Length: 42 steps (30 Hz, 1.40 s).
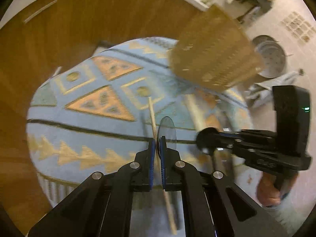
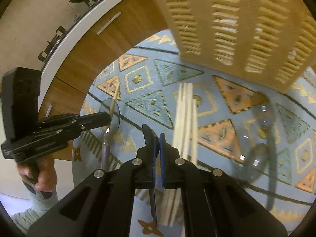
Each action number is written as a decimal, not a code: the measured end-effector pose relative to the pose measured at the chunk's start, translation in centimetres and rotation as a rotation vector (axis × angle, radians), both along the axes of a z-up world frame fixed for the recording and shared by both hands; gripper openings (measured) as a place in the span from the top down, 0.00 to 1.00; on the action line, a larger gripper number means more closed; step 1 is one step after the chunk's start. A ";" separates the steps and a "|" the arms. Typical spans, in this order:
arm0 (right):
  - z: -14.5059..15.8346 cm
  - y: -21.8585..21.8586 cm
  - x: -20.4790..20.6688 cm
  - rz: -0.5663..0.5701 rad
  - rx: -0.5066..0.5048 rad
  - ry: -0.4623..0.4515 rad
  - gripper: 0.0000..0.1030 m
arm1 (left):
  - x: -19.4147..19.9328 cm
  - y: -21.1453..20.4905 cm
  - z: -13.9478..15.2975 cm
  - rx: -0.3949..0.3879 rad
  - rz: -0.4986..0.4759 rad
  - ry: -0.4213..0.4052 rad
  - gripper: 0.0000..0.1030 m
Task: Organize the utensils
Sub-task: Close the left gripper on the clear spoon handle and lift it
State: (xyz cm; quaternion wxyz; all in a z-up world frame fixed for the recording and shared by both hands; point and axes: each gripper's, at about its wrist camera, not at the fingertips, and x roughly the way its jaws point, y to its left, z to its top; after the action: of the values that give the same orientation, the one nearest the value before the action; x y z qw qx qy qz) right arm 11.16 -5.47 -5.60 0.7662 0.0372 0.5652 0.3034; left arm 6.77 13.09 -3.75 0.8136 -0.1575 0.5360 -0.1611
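My left gripper [image 1: 157,144] is shut on a thin wooden stick [image 1: 151,116] and a clear grey plastic spoon [image 1: 167,131], held over the patterned blue rug [image 1: 83,130]. It also shows in the right wrist view [image 2: 110,117], at the left. My right gripper [image 2: 158,140] is shut on a dark plastic knife [image 2: 148,133]; a bundle of pale wooden utensils [image 2: 185,118] runs along its right side. In the left wrist view the right gripper [image 1: 205,140] sits just right of mine. A tan woven basket [image 2: 241,29] hangs close above and ahead, and shows in the left wrist view [image 1: 213,53] too.
Clear plastic spoons [image 2: 260,138] lie on the rug at the right. Wooden cabinet fronts [image 1: 69,29] with a white counter edge [image 2: 65,45] stand beyond the rug. A metal colander [image 1: 271,59] and white utensils [image 1: 262,92] lie on the pale floor at the right.
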 end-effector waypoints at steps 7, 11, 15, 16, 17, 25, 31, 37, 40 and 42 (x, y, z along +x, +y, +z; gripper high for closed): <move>-1.0 1.2 0.7 0.011 -0.043 0.005 0.98 | -0.2 1.5 0.8 0.128 0.002 -0.022 0.96; -0.8 1.6 0.5 0.036 -0.082 -0.017 0.97 | 0.7 1.4 0.3 0.213 -0.019 0.001 0.85; -0.7 1.8 0.5 0.048 -0.118 -0.019 0.97 | 1.1 2.1 0.6 0.301 0.029 -0.008 0.70; -0.7 1.9 0.7 0.050 -0.123 -0.011 0.97 | 1.2 2.6 0.6 0.283 0.033 0.003 0.61; -0.8 1.9 0.8 0.051 -0.125 -0.003 0.97 | 1.4 2.8 0.6 0.234 0.029 0.025 0.49; -1.0 1.9 1.2 0.051 -0.118 0.020 0.96 | 2.0 1.3 0.3 0.235 0.126 0.045 0.53; -0.9 1.6 1.0 0.051 -0.121 0.017 0.94 | 1.9 -0.8 0.2 0.360 0.201 0.010 0.57; -1.0 1.8 0.4 0.065 -0.148 0.025 0.94 | -0.2 -3.8 0.0 0.537 0.162 -0.020 0.57; -1.2 1.6 0.5 0.071 -0.133 0.069 0.93 | -0.9 -3.7 0.2 0.538 0.096 -0.034 0.61; -1.2 1.5 0.5 0.076 -0.122 0.086 0.91 | -1.1 -3.2 0.1 0.511 0.040 -0.046 0.64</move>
State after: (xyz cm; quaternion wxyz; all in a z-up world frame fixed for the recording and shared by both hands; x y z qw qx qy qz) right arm 11.68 -3.95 -6.79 0.7301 -0.0181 0.6161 0.2951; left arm 5.68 9.89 -3.63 0.8419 0.0464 0.5375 -0.0076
